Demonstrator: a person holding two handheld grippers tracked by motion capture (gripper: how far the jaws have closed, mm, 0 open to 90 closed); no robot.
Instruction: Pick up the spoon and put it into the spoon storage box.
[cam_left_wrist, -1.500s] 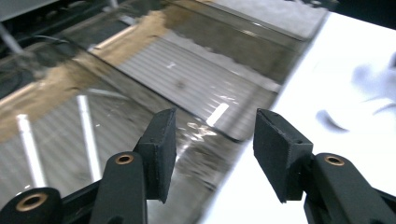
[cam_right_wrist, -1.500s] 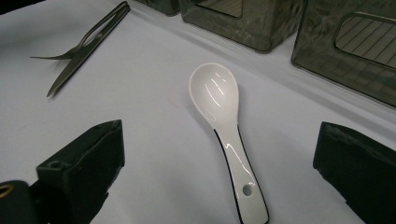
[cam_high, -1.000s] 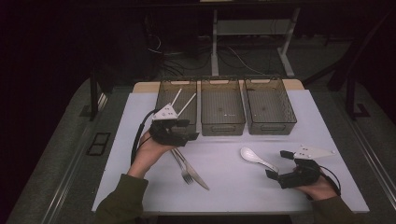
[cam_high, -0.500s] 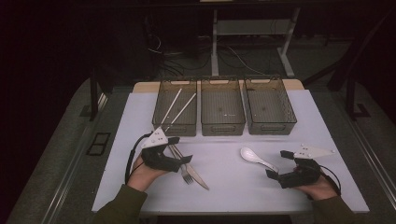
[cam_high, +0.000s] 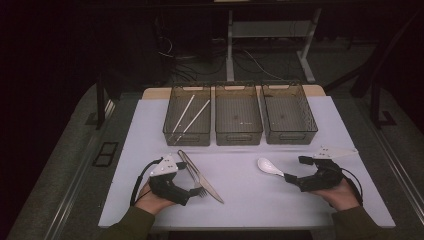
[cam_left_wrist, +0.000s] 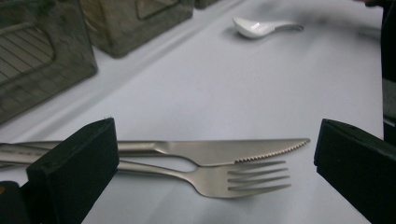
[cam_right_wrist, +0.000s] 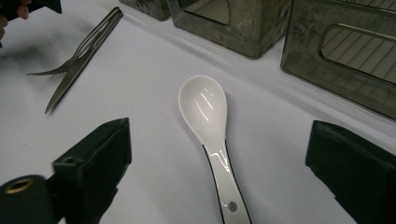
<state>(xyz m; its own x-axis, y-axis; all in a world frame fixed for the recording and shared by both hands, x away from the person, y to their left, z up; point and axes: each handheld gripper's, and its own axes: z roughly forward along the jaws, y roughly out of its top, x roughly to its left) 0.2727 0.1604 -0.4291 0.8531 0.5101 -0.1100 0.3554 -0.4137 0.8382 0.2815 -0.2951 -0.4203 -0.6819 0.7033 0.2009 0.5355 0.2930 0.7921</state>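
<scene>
Your left gripper (cam_high: 192, 192) sits low at the near left of the table, its jaws pointing to the right and a little forward; they have just been opening and now stand wide apart, pads touching nothing. Your left hand (cam_high: 150, 199) grips its body from behind, the sleeved forearm coming in from the bottom edge, the cable looping off to the left. Your right gripper (cam_high: 294, 170) lies low at the near right, pointing leftward, the grey plate on top. Its jaws have just been closing slightly, yet remain well apart. Your right hand (cam_high: 340, 192) seems to cup it from below, though the dim view leaves that unsure.
</scene>
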